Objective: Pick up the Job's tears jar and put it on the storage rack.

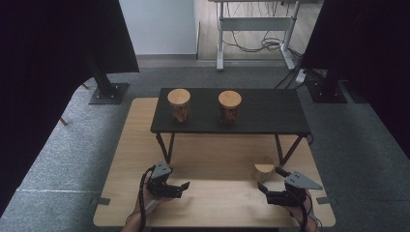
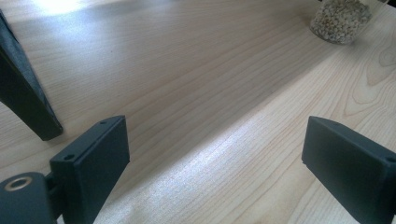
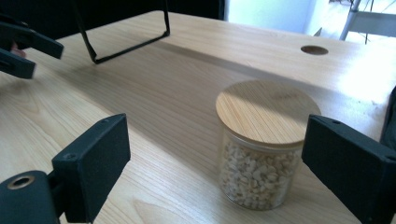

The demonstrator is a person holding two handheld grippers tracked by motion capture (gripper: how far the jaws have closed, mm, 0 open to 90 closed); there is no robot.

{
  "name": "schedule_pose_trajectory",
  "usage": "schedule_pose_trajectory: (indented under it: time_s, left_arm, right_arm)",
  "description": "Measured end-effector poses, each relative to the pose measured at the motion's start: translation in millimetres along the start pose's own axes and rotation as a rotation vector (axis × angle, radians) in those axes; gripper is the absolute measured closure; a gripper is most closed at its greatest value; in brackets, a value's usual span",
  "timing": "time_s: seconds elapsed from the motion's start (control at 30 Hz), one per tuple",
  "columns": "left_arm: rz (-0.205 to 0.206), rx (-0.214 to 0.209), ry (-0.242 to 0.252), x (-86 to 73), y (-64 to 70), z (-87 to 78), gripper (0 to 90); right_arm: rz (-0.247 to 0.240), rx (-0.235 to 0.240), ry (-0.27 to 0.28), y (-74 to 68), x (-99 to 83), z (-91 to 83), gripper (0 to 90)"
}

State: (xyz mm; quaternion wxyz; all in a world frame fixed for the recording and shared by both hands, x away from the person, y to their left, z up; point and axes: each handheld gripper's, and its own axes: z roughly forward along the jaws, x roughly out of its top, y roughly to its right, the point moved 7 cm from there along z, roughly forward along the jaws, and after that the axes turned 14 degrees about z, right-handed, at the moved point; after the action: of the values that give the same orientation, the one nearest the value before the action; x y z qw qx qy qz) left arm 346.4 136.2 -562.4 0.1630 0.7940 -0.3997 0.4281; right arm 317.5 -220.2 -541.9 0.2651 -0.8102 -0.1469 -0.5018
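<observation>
A small glass jar [image 1: 264,171] with a round wooden lid, filled with pale grains, stands on the wooden table [image 1: 217,159] at the front right. My right gripper [image 1: 270,180] is open just in front of it. In the right gripper view the jar [image 3: 261,144] stands a little ahead, nearer the right jaw, and my right gripper [image 3: 215,158] is not touching it. My left gripper [image 1: 183,189] is open low over the table's front left and holds nothing. In the left gripper view my left gripper [image 2: 215,158] faces bare wood, with the jar [image 2: 341,18] far off at the top right.
A low black shelf [image 1: 261,113] on thin legs stands on the table's far half and carries two more lidded jars [image 1: 179,104] [image 1: 229,106]. One of its legs [image 2: 23,102] is close to my left jaw. A cable hole [image 3: 314,50] lies beyond the jar.
</observation>
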Motion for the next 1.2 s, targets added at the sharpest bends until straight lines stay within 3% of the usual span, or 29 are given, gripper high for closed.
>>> schedule_pose_trajectory:
  time_s: [0.6, 1.2]
  left_arm:
    - [-0.001, -0.004, -0.005, -0.4, 1.1, 2.2, 7.2]
    - [-0.002, 0.001, -0.008, -1.8, -0.9, 1.7, 7.2]
  right_arm:
    - [0.005, -0.032, -0.078, 22.7, -7.5, 24.9, 6.8]
    - [-0.001, -0.064, -0.134, 34.3, -7.0, 55.9, 6.4]
